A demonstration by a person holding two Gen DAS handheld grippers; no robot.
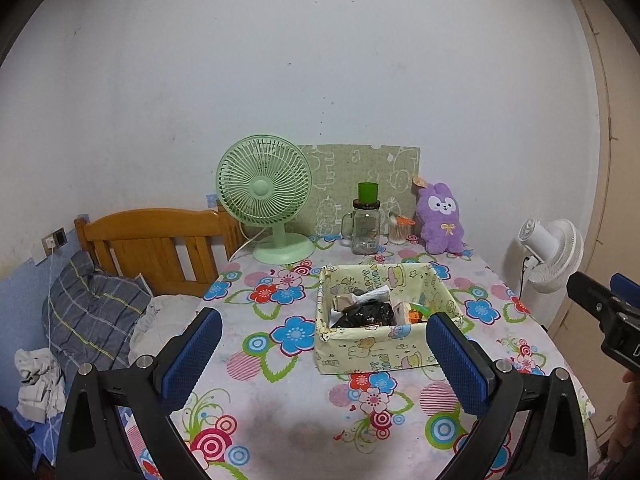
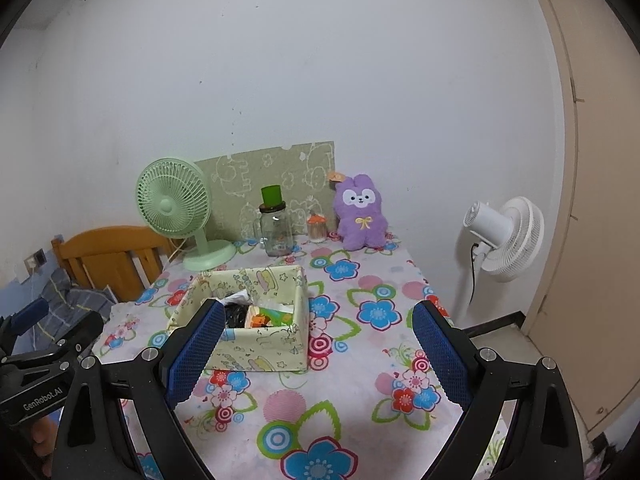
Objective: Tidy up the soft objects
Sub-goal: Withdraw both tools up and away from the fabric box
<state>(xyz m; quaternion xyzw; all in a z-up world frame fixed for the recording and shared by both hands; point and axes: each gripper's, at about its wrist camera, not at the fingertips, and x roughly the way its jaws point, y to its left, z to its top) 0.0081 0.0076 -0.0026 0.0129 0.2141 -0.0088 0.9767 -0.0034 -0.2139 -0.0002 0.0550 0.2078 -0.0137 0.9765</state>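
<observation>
Left claw [image 1: 320, 344]: mine, spread wide, holding nothing, above the near table.
Right claw [image 2: 316, 344]: mine, also wide apart and empty.
Bunny [image 1: 440, 218]: purple plush, upright against the back wall, right of the jar [image 1: 365, 226].
Box [image 1: 360, 344]: mid-table [image 1: 280, 420], open, with a black bag and small bits inside.
Fan [image 1: 266, 196]: green, back left.

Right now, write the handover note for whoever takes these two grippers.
Left gripper: open, empty, above the near table edge.
Right gripper: open, empty, near the storage box.
Purple plush bunny: upright at the back of the table, against the wall, right of the glass jar.
Storage box: mid-table, already holding a black bag and small items.
Done: nothing visibly.
Left: grasp the bunny; it likely belongs in the box.
</observation>
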